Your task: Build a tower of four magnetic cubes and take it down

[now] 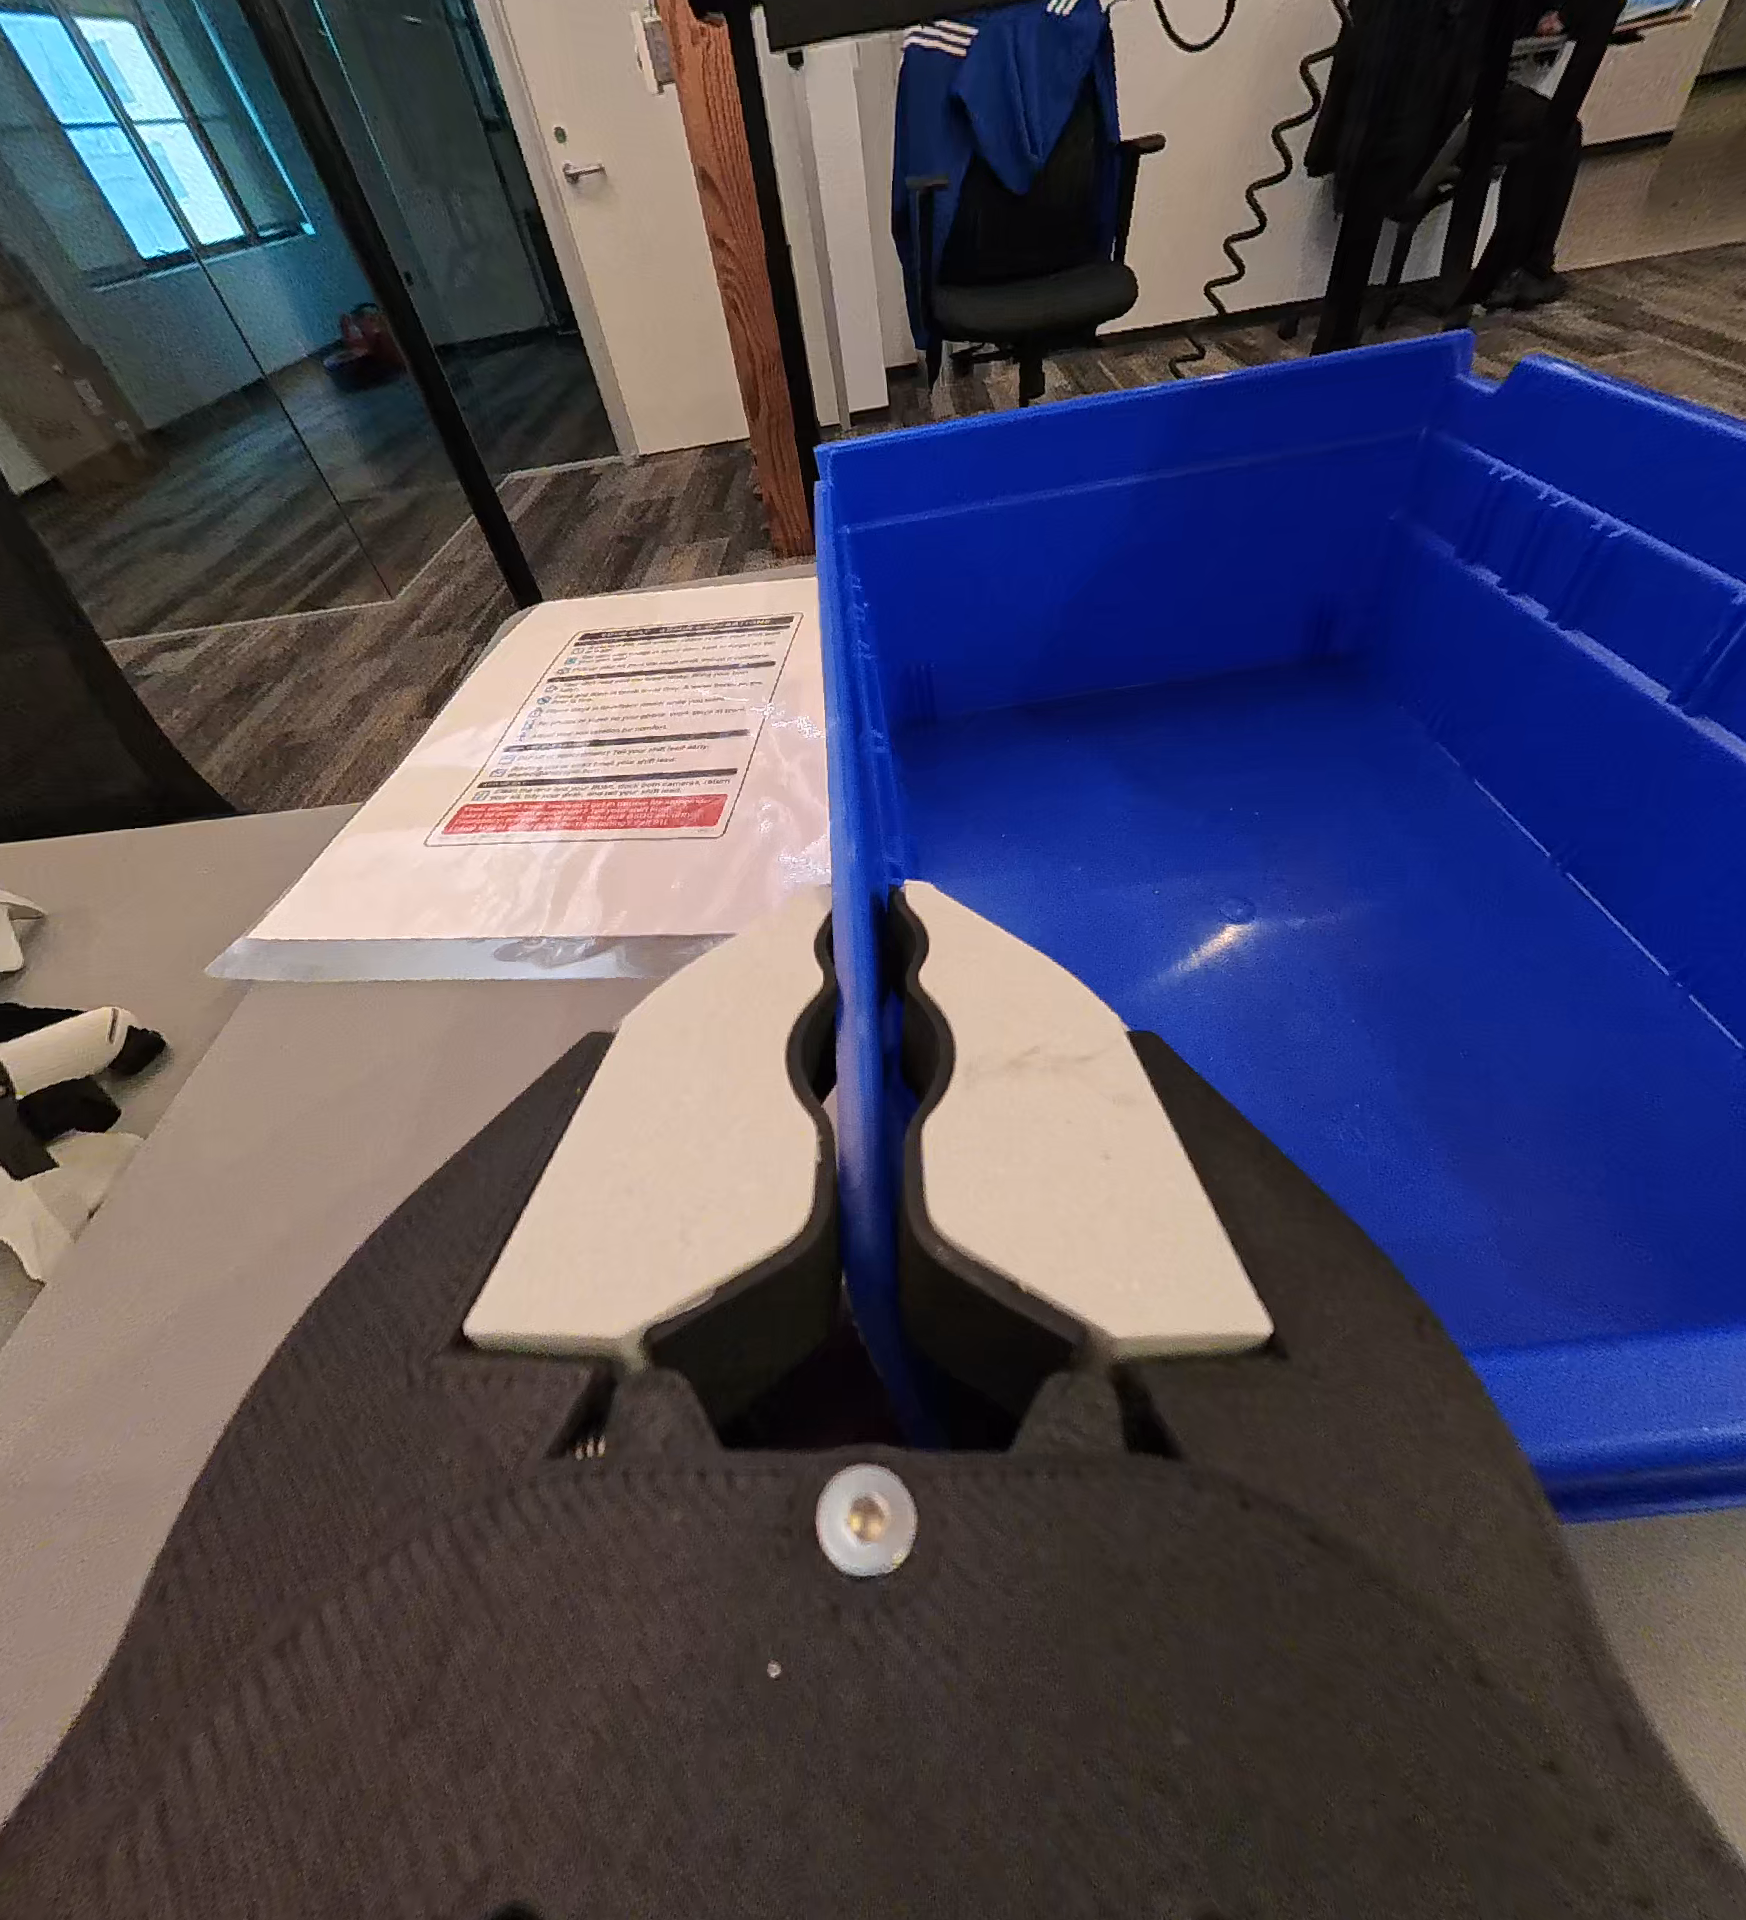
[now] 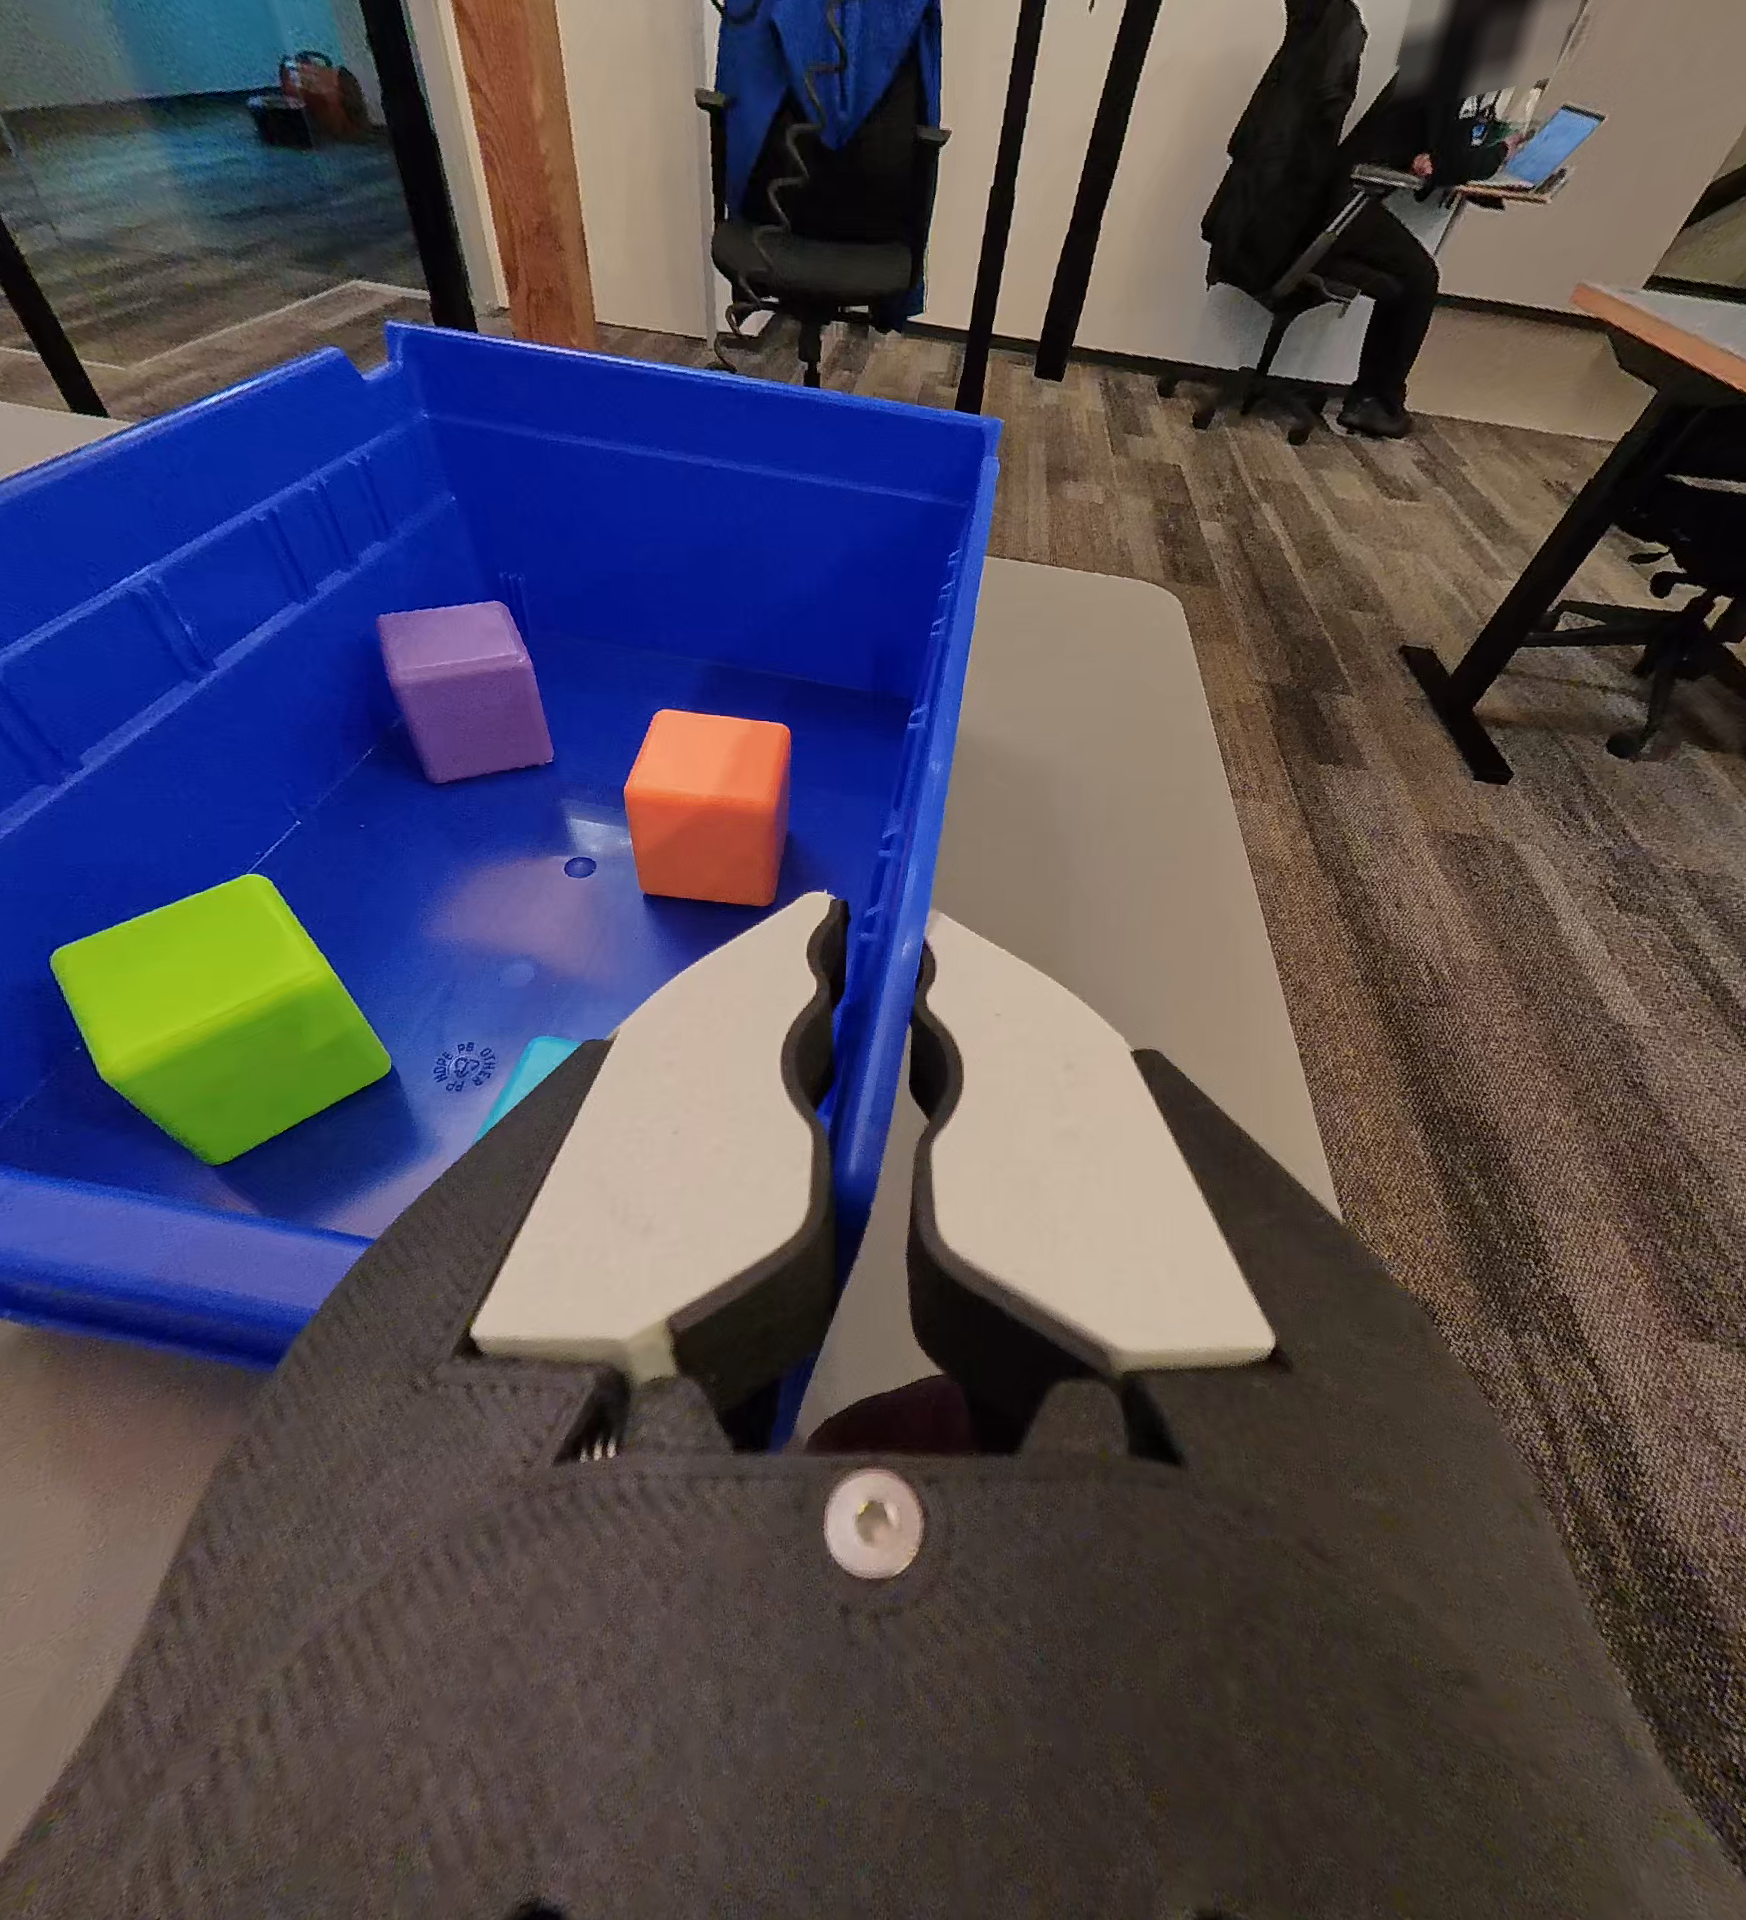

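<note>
A blue plastic bin (image 2: 692,499) stands on the grey table. In the right wrist view it holds a purple cube (image 2: 464,691), an orange cube (image 2: 708,805), a green cube (image 2: 214,1018) and a light blue cube (image 2: 531,1075) that my gripper half hides. All lie apart on the bin floor. My right gripper (image 2: 884,925) is shut on the bin's right wall. My left gripper (image 1: 864,925) is shut on the left wall of the bin (image 1: 1108,582). No cubes show in the left wrist view.
A laminated sheet (image 1: 588,769) lies on the table (image 1: 225,1143) left of the bin. Black and white cloth items (image 1: 7,1091) lie at the far left. The table edge (image 2: 1212,831) runs close to the bin's right. Office chairs and a seated person (image 2: 1388,260) are far behind. Left tips to right tips: about 85 centimetres.
</note>
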A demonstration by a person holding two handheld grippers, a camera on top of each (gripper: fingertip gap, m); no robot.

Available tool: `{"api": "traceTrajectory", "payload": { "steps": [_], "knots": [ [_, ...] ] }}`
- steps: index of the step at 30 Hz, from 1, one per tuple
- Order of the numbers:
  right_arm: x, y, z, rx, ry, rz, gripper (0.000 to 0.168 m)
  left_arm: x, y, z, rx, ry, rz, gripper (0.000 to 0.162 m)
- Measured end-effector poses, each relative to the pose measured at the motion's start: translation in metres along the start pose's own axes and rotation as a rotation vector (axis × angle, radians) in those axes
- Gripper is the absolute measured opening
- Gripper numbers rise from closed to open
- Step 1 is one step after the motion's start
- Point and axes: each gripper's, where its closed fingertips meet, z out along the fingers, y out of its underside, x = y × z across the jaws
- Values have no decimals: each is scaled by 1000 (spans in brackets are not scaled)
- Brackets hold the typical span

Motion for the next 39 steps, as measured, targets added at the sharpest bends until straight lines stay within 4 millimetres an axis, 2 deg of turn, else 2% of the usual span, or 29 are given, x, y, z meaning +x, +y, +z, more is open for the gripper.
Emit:
{"api": "traceTrajectory", "payload": {
  "steps": [5, 7, 17, 20, 23, 26, 29, 39],
  "knots": [
    [0, 0, -1, 0, -3, 3, 10, 2, 2, -8, 2, 7, -3, 6],
    [0, -1, -2, -2, -2, 6, 20, 2, 2, -10, 1, 5, -1, 6],
    [-14, -1, -3, -37, -70, -15, 49, 2, 3, -10, 0, 4, -1, 6],
    [-12, -1, -1, -33, -54, 12, 45, 2, 3, -10, 0, 4, -1, 7],
    [-5, -1, -2, -19, -25, 12, 32, 2, 3, -10, 0, 4, -1, 7],
    [-6, 0, -1, -10, -60, 71, 27, 2, 3, -10, 0, 3, 0, 7],
    [-2, 1, -1, -1, -47, 82, 12, 2, 3, -10, 0, 4, 0, 7],
    [2, 1, 0, -2, 5, 34, 5, 2, 3, -10, 2, 3, 5, 6]
  ]
}}
